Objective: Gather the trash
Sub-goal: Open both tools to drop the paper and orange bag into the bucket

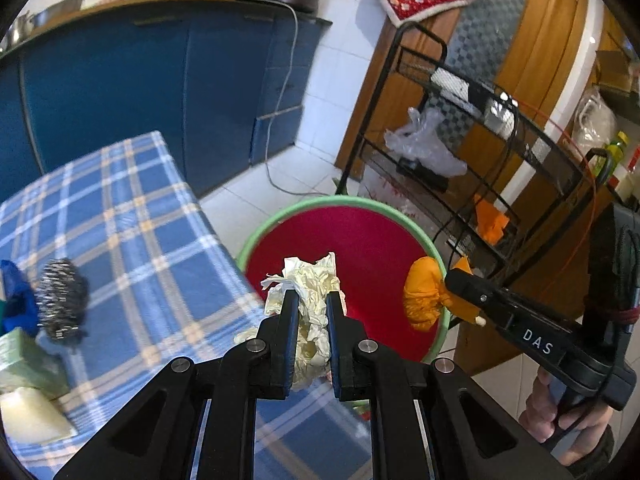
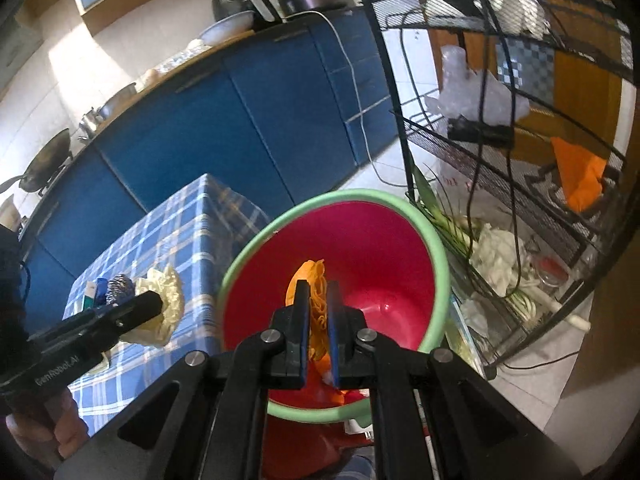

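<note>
My left gripper [image 1: 313,300] is shut on a crumpled pale yellow paper wad [image 1: 310,280], held at the table's edge beside the bin; it also shows in the right wrist view [image 2: 162,304]. My right gripper [image 2: 318,292] is shut on a crumpled orange wrapper [image 2: 314,292], held over the open mouth of the bin; the wrapper also shows in the left wrist view [image 1: 424,296]. The bin [image 2: 336,198] is red inside with a green rim and stands on the floor beside the table; it also shows in the left wrist view [image 1: 340,200].
A table with a blue plaid cloth [image 1: 132,216] holds a steel scourer [image 1: 62,296], a blue item [image 1: 16,300] and pale soap-like blocks [image 1: 28,412]. A black wire rack [image 2: 520,152] with bags and clutter stands right of the bin. Blue cabinets [image 1: 140,80] stand behind.
</note>
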### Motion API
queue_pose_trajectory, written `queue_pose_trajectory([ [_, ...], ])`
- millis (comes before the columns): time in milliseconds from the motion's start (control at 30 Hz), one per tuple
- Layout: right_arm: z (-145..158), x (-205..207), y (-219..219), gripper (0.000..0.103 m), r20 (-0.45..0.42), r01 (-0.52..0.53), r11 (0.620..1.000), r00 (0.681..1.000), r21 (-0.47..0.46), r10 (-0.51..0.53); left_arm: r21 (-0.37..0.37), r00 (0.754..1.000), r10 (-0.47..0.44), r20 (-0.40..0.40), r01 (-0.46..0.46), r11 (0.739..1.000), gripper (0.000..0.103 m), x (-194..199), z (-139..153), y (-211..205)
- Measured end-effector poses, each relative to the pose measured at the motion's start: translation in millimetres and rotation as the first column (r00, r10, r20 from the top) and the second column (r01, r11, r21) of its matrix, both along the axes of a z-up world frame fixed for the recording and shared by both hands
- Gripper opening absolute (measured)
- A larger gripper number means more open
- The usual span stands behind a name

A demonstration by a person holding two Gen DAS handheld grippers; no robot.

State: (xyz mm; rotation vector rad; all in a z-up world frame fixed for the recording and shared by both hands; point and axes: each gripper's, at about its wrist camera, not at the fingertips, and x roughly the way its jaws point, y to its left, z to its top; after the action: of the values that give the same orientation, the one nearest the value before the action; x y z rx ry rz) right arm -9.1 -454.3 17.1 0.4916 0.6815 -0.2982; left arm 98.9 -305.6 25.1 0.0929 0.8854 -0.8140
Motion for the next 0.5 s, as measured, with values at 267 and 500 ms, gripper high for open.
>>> queue_pose_trajectory([
  [267, -11, 0, -9, 0.015, -0.015, 0.008, 1.0, 1.0, 0.027, -0.008, -0.015, 0.999, -0.038, -0.02, 0.037, 0.999, 0.033, 0, -13, -23],
  [500, -13, -2, -15, 0.029, -0.005, 0.03, 0.998, 1.0, 0.048, -0.03, -0.008, 1.0, -0.02, -0.007, 0.02, 1.0, 0.044, 1, -13, -19],
])
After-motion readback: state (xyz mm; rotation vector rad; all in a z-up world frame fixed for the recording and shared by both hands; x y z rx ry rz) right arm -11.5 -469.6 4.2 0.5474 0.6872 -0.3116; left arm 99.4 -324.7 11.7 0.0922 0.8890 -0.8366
